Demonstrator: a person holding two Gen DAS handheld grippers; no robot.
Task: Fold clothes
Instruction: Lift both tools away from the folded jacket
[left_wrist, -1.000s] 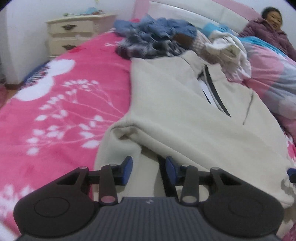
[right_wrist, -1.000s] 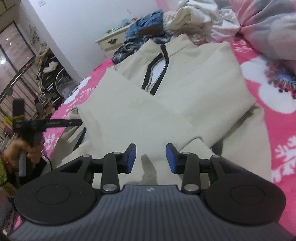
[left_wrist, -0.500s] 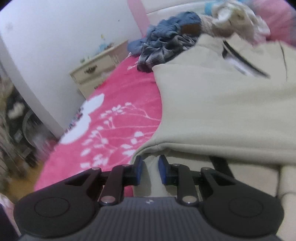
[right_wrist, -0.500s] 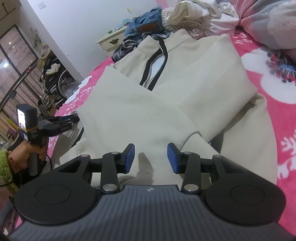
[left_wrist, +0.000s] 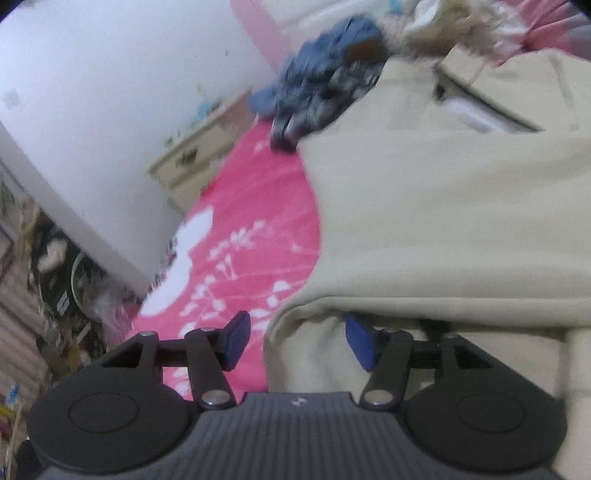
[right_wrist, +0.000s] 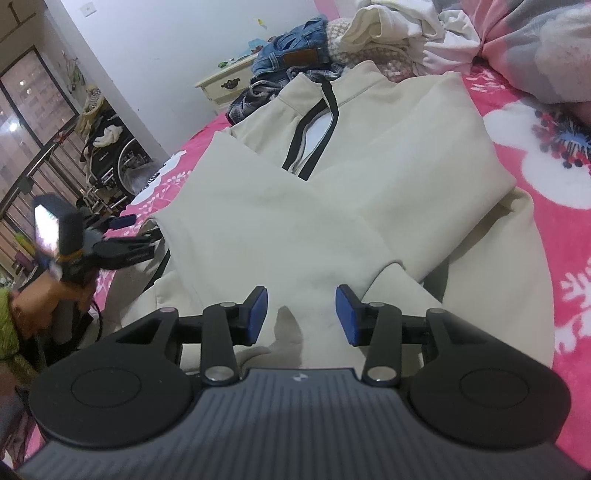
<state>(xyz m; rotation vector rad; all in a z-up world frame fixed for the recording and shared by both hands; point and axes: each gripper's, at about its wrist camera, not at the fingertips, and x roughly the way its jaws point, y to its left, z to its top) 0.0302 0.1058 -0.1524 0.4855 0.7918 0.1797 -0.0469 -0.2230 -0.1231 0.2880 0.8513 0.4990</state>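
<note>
The left gripper (left_wrist: 295, 338) jaws have just been opening and stand wide, the hoodie (left_wrist: 443, 221) hem between them, unpinched. The right gripper (right_wrist: 301, 314) jaws stand partly apart over the folded sleeve at lower centre, gripping nothing. The hoodie lies across the bed (right_wrist: 546, 184).

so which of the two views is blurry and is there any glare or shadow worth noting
Left wrist view: motion-smeared, worst on the pile of clothes and nightstand; the left gripper itself stays sharp, jaws just opened. Right wrist view: mostly crisp; only the hand at its left edge blurs, a lit screen glares, and the right gripper casts a small shadow on the cream sweatshirt.
</note>
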